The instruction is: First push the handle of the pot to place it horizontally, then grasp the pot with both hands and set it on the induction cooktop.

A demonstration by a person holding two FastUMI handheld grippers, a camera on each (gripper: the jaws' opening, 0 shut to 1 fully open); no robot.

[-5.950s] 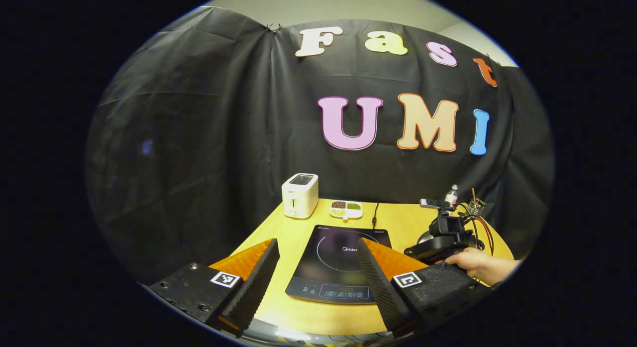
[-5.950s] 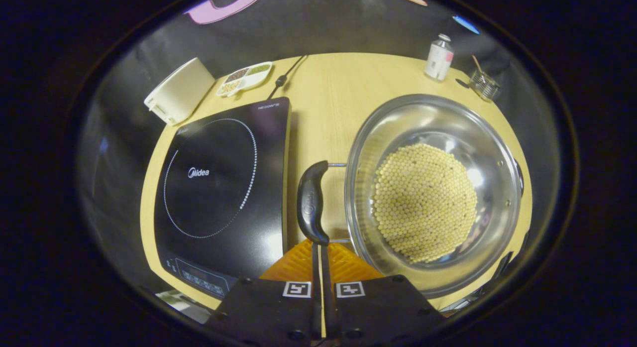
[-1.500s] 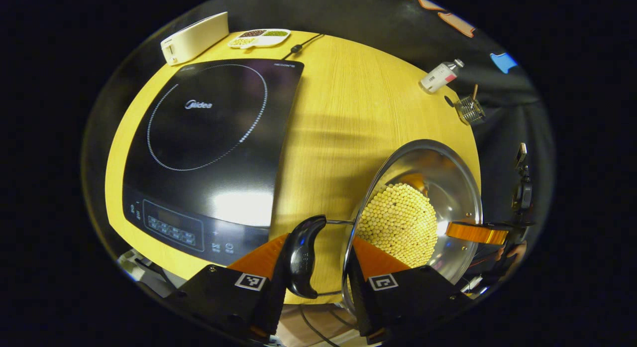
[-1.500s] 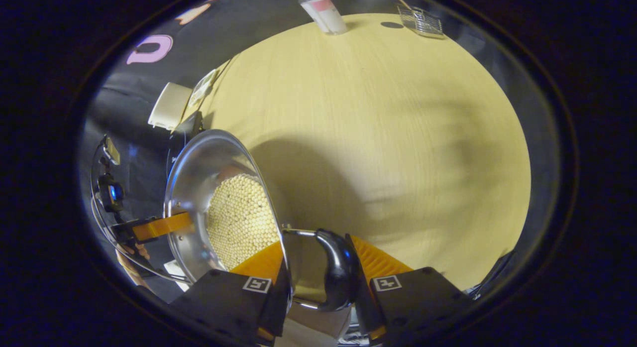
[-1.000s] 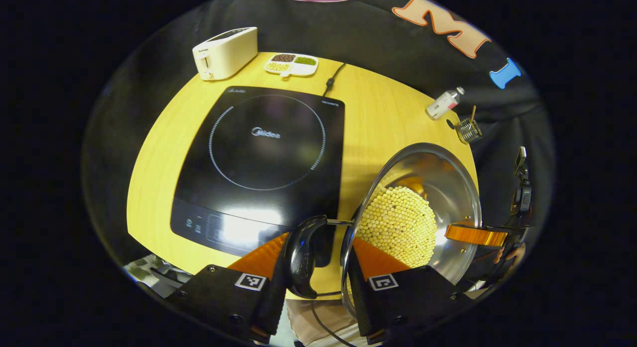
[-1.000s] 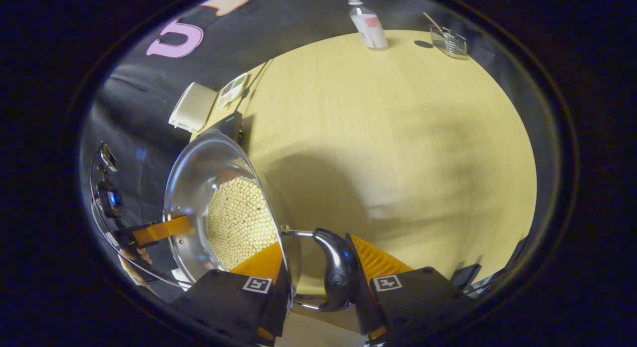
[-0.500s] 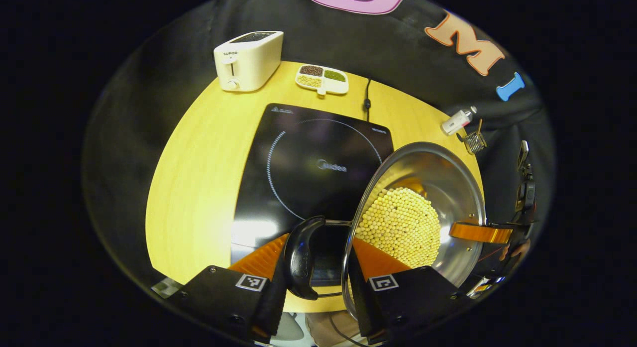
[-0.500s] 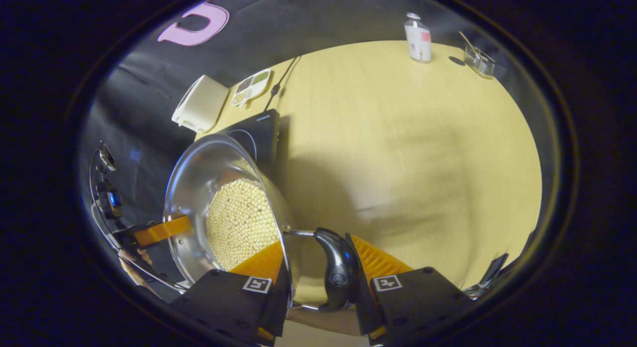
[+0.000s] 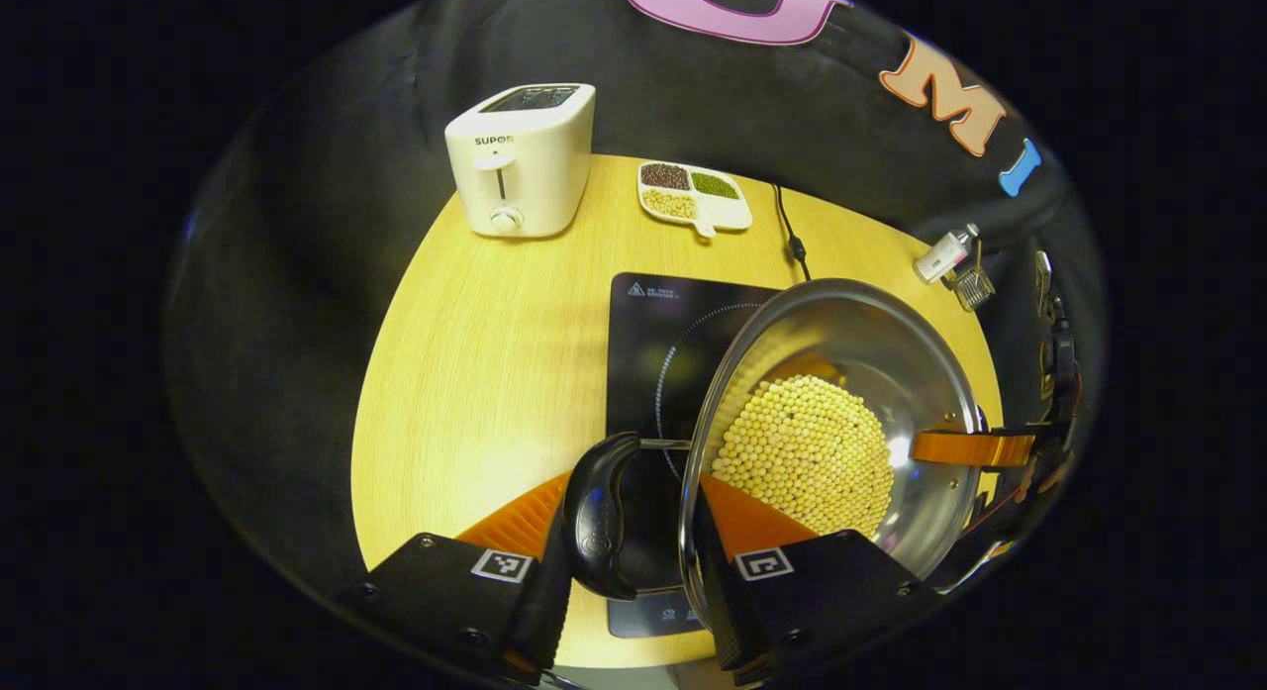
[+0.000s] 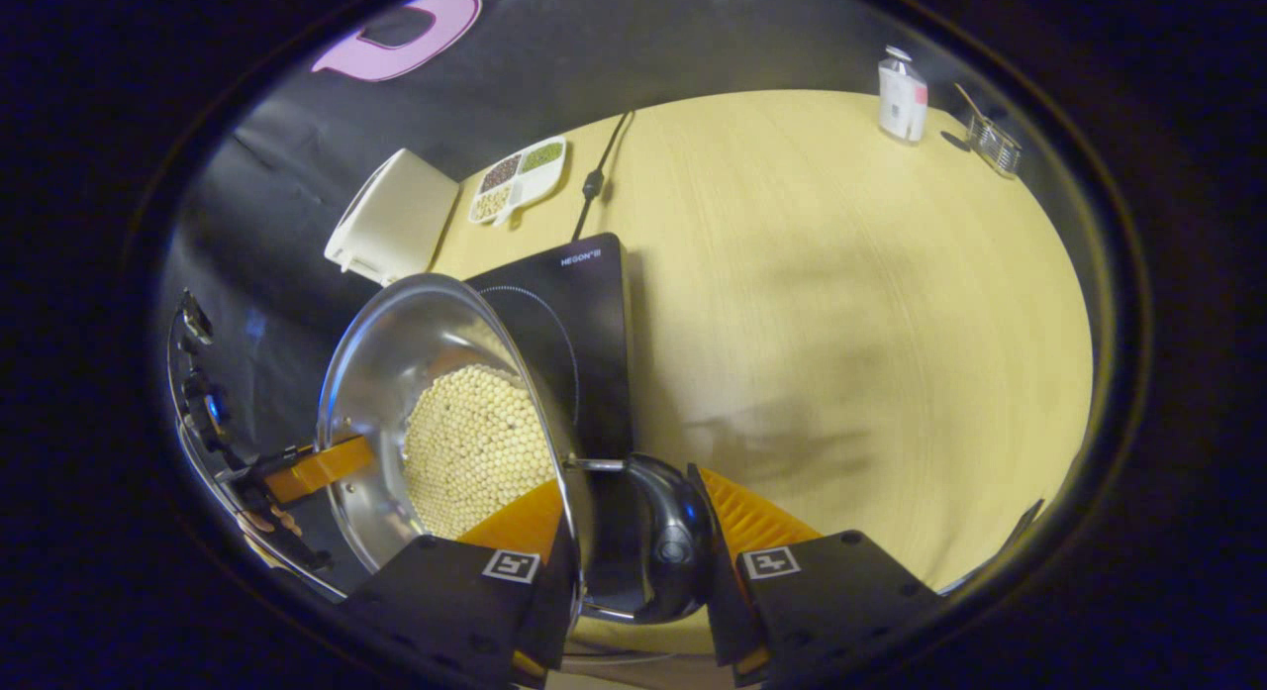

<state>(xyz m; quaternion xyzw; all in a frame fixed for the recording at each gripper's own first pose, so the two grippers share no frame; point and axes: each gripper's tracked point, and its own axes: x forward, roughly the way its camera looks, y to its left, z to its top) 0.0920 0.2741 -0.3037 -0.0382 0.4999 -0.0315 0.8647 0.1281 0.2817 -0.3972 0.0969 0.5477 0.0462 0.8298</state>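
A round wooden table (image 9: 475, 353) stands before a black cloth wall (image 9: 327, 155). From left to right in the left gripper view: a white toaster (image 9: 520, 160), a divided dish of beans (image 9: 693, 192), a power cord (image 9: 789, 230), a small bottle (image 9: 945, 255) and a wire holder (image 9: 974, 288). The black cooktop (image 9: 643, 353) lies mid-table. Above it is the steel pot (image 9: 891, 344), holding pale beans (image 9: 804, 454). The left gripper (image 9: 633, 507) is clamped on the pot's black handle (image 9: 597, 514) and rim. In the right gripper view, the right gripper (image 10: 633, 527) grips the opposite handle (image 10: 671, 546) and rim likewise. Whether the pot touches the cooktop cannot be told.
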